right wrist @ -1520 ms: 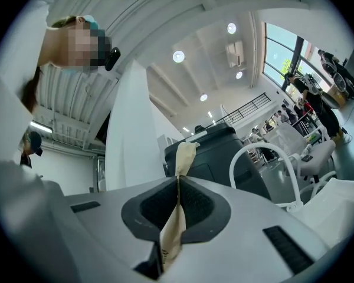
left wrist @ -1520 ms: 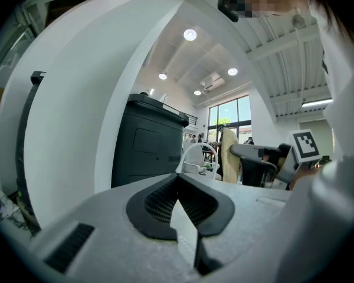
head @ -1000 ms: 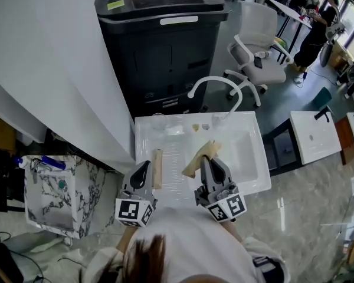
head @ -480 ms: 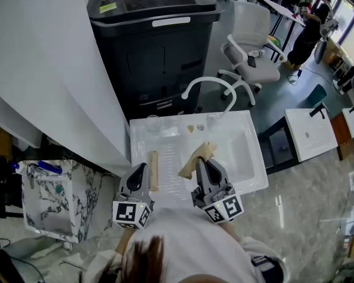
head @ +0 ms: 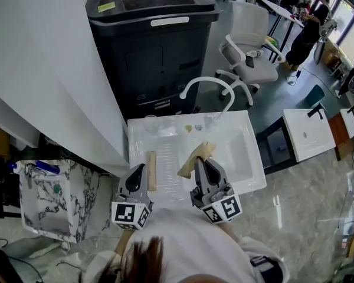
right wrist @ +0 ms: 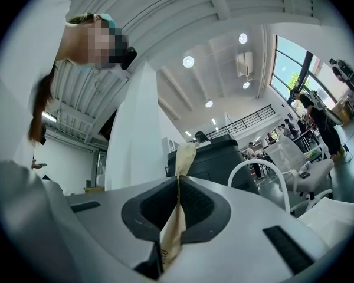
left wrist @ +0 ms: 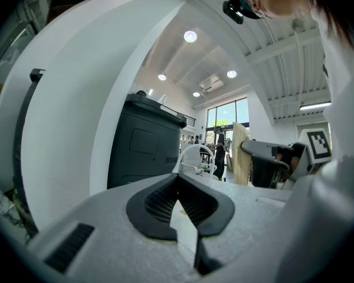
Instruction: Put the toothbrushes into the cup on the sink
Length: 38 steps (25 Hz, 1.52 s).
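Over sink (head: 239,149) front | right gripper (head: 203,160): clamped on paper-wrapped toothbrush (head: 192,164) | left gripper (head: 140,168): closed, empty | second wrapped toothbrush (head: 151,170) lying on sink just beside left gripper

Left tongs (head: 140,168) level, tips together. Right tongs (head: 205,161) tilted slightly up, clamped on toothbrush packet (head: 193,161).

The head view is drifting: the whole scene is sliding slightly leftward in the picture, most of it early and almost none in the last half second. The white sink (head: 251,155) is ending up nearer the left edge, with the right gripper (head: 203,161) and the wrapped toothbrush (head: 192,163) pinched in it riding along. More of the lid of the black bin (head: 159,63) is showing at the top. The person by the windows (head: 310,25) may be shifting too, but is too small to judge.
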Each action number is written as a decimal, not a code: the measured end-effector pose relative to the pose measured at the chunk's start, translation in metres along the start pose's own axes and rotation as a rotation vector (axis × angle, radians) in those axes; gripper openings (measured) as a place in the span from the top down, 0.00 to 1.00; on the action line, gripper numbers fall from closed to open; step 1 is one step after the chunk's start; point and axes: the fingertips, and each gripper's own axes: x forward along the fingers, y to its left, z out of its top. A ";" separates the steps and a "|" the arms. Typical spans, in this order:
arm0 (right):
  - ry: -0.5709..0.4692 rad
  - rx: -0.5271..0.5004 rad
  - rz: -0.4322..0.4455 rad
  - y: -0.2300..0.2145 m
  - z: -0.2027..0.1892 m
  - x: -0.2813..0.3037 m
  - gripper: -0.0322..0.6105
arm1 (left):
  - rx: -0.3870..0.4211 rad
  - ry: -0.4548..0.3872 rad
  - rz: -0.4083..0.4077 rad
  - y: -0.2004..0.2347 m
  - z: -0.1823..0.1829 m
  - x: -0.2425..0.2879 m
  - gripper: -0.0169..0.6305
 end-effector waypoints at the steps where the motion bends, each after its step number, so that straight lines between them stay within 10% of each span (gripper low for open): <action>1: -0.001 -0.001 0.002 0.000 0.000 0.001 0.92 | 0.000 0.001 0.000 0.000 0.000 0.000 0.95; 38: 0.008 -0.043 0.190 -0.026 -0.070 0.181 0.92 | -0.078 0.129 0.105 0.068 -0.054 0.043 0.95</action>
